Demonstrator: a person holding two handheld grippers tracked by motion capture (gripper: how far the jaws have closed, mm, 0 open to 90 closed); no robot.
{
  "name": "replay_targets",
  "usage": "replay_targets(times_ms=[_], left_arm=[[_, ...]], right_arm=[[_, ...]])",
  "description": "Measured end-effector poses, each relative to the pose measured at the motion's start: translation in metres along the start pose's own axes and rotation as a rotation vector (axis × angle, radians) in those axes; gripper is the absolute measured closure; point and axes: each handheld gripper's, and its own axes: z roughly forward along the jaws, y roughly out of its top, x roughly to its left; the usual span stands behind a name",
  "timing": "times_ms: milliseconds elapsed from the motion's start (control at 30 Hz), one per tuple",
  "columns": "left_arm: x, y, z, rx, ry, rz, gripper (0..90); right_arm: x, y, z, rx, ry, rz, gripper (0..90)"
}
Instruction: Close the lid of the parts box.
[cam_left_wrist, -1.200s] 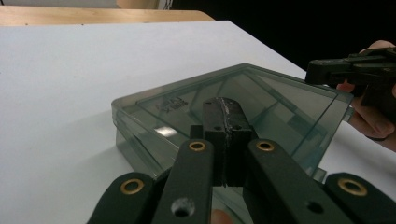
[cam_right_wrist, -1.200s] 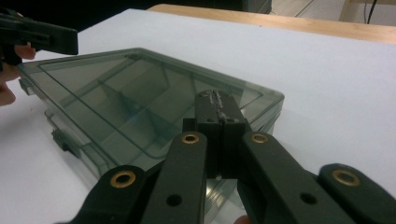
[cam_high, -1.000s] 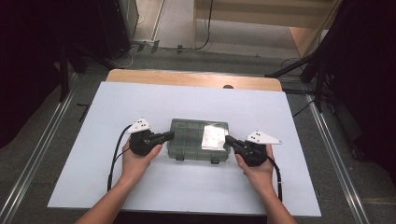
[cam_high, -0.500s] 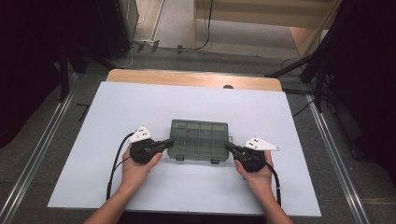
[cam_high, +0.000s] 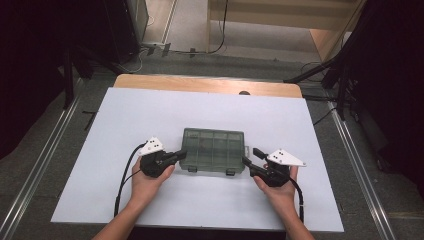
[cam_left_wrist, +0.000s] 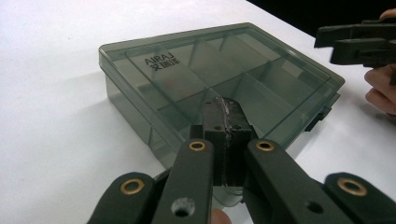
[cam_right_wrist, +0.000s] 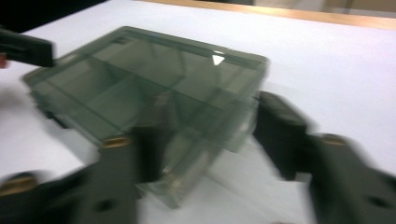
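A smoky-green translucent compartment box (cam_high: 213, 150), lid closed, lies flat on the white table (cam_high: 150, 115), a little nearer than its middle. The left gripper view shows dividers under the lid and the lettering "AIRAJ" (cam_left_wrist: 160, 61) moulded into it; 2 small latches (cam_high: 230, 172) sit on the near edge.

Left tongs (cam_high: 181, 155): held in the person's left hand (cam_high: 146, 181), jaws pressed together with nothing between them, tips at the box's near-left corner; contact with the box cannot be told.

Right tongs (cam_high: 250, 156): held in the right hand (cam_high: 278, 190), jaws apart, having just been opening. In the blurred right gripper view the box's near-right corner lies between the 2 jaws, and the pads do not press on it.

A strip of bare wood (cam_high: 200, 84) shows along the far edge of the table.
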Motion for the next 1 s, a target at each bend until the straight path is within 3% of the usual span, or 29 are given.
replay_targets(times_ms=[67,200,267,500,700,800,1000], left_arm=[[0.000,0.000,0.000,0.001,-0.001,0.000,90.0],[0.000,0.000,-0.001,0.001,0.001,0.001,90.0],[0.000,0.000,-0.001,0.000,0.005,0.003,90.0],[0.002,-0.001,-0.006,-0.023,0.001,-0.001,86.2],[0.001,0.000,-0.016,-0.035,-0.009,0.014,54.0],[0.002,-0.001,-0.023,-0.045,-0.004,0.029,42.3],[0.004,-0.003,-0.035,-0.039,0.056,0.024,12.7]], right_arm=[[-0.002,-0.001,-0.004,0.001,-0.033,0.009,14.0],[-0.009,-0.004,-0.011,0.004,-0.017,0.014,0.0],[-0.011,-0.006,-0.015,-0.002,-0.007,0.021,0.0],[-0.021,-0.013,-0.026,-0.013,-0.039,0.038,0.0],[-0.024,-0.015,-0.033,-0.017,-0.046,0.026,0.0],[-0.026,-0.016,-0.036,-0.023,-0.055,0.024,0.0],[-0.030,-0.018,-0.044,-0.025,-0.065,0.033,0.0]])
